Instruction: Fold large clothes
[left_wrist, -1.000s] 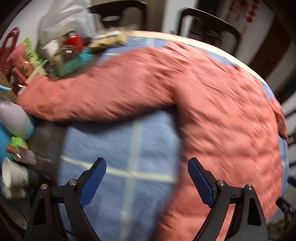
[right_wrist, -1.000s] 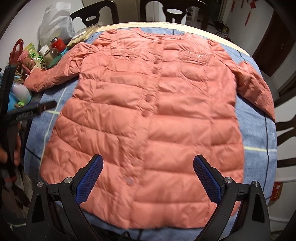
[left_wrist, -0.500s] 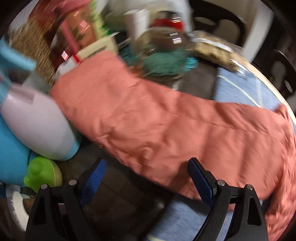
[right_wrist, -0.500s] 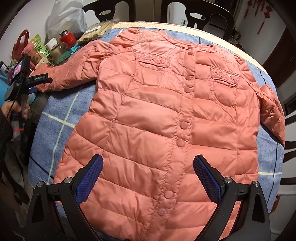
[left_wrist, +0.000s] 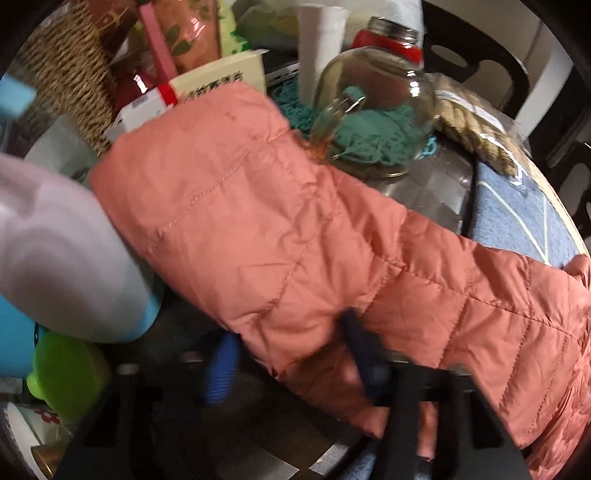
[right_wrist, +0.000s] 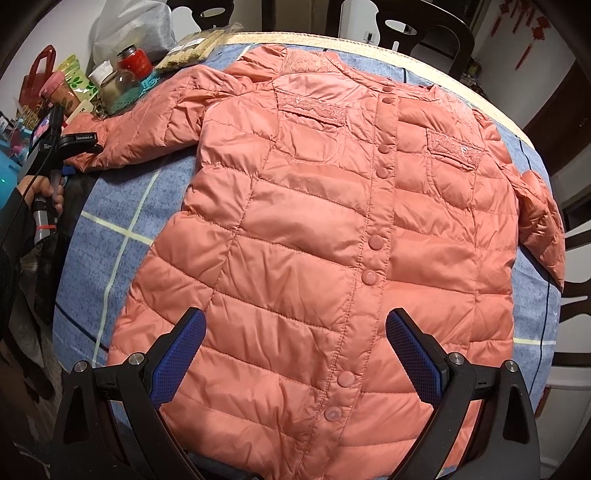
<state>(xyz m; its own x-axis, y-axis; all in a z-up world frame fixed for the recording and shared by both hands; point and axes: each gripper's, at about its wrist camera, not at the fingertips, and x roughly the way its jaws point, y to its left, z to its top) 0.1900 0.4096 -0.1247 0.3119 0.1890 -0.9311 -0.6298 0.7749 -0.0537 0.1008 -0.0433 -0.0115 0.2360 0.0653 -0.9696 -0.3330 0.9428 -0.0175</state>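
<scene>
Sleeve-fold starting: left gripper (left_wrist: 291, 354) jaws just closing around sleeve (left_wrist: 280, 236) cuff edge, lower centre. Right gripper (right_wrist: 295, 354) jaws apart above jacket (right_wrist: 332, 236). Next: carry sleeve inward.

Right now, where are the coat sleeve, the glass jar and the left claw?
coat sleeve (left_wrist: 236, 206): left wrist view, quilted panel near the cuff.
glass jar (left_wrist: 373, 110): left wrist view, clear belly.
left claw (left_wrist: 291, 363): left wrist view, sleeve edge between its blue pads.
</scene>
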